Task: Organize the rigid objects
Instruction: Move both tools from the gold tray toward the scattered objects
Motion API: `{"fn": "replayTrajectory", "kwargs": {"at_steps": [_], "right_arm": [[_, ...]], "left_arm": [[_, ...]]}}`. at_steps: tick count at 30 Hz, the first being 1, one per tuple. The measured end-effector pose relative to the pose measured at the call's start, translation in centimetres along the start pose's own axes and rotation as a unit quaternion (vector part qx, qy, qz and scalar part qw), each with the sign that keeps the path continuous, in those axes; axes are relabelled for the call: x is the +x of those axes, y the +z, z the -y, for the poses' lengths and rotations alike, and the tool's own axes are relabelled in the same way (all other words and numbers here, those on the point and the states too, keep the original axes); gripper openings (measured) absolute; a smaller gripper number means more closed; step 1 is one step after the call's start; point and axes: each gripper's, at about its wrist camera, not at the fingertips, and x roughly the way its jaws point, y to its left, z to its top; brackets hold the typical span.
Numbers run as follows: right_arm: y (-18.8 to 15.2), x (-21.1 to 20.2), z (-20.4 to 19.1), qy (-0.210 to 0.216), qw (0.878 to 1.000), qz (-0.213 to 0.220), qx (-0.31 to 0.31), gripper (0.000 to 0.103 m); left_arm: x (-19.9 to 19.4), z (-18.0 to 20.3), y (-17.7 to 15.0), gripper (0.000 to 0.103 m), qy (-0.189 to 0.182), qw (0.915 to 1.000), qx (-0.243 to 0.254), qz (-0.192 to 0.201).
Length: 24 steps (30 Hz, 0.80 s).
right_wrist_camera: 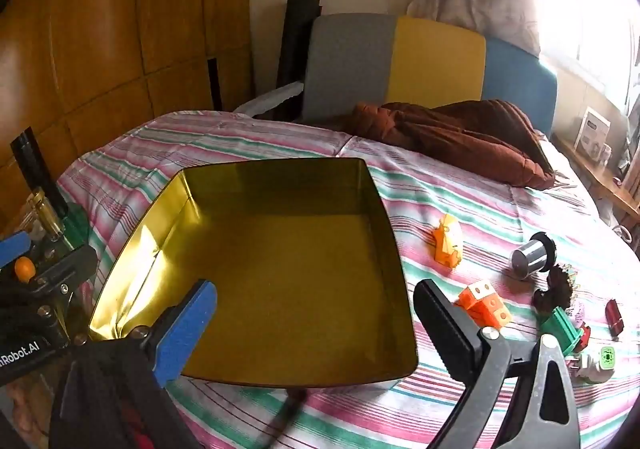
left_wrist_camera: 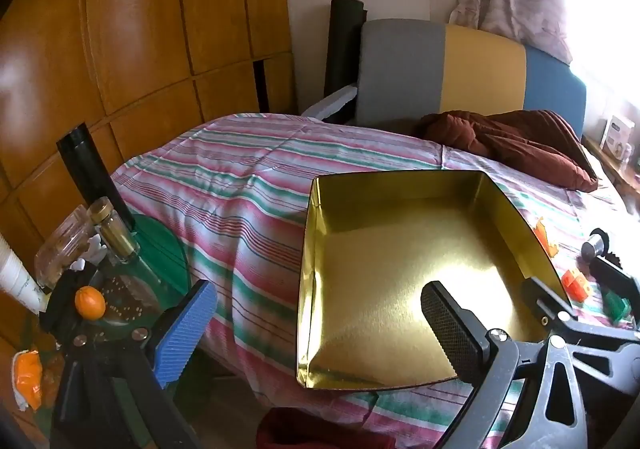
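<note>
Both tools stand wide open with nothing between their pads: the left tool (left_wrist_camera: pixel 320 329) hangs over the near left corner of the gold tin tray (left_wrist_camera: pixel 400 209), and the right tool (right_wrist_camera: pixel 316 333) over the tray's near right edge (right_wrist_camera: pixel 404 289). Each has one ribbed blue pad and one black textured pad.

The shiny, square, shallow-walled tray sits empty on the striped bed cover (right_wrist_camera: pixel 460 201). Its near left corner looks dented.

Only the right wrist view shows the small rigid pieces in full, lying on the cover to the right of the tray: an orange figure (right_wrist_camera: pixel 448 241), orange cube blocks (right_wrist_camera: pixel 484 303), a silver cylinder (right_wrist_camera: pixel 530 255), a dark spiky piece (right_wrist_camera: pixel 558 289), a green block (right_wrist_camera: pixel 562 325) and a small red piece (right_wrist_camera: pixel 614 315). Further bits at the lower right are too small to name. In the left wrist view the tray wall and the right tool's frame hide most of these.

Only the left wrist view shows clearly a green glass side desk (left_wrist_camera: pixel 168 249) with a gold-capped jar (left_wrist_camera: pixel 114 229); its other clutter is hard to make out.

A brown quilt (right_wrist_camera: pixel 460 137) lies crumpled near the headboard.
</note>
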Motion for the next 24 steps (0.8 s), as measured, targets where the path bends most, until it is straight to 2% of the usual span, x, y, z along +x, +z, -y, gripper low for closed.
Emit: {"fn": "replayTrajectory", "kwargs": {"at_steps": [15, 24], "right_arm": [[-0.1, -1.7, 0.2, -0.020, 0.999, 0.023, -0.007, 0.101], [0.3, -2.3, 0.7, -0.019, 0.999, 0.031, -0.011, 0.101]], "left_arm": [[-1.0, 0.8, -0.2, 0.103, -0.006, 0.9998, 0.016, 0.003], [-0.9, 1.3, -0.3, 0.103, -0.029, 0.9992, 0.026, -0.004]]}}
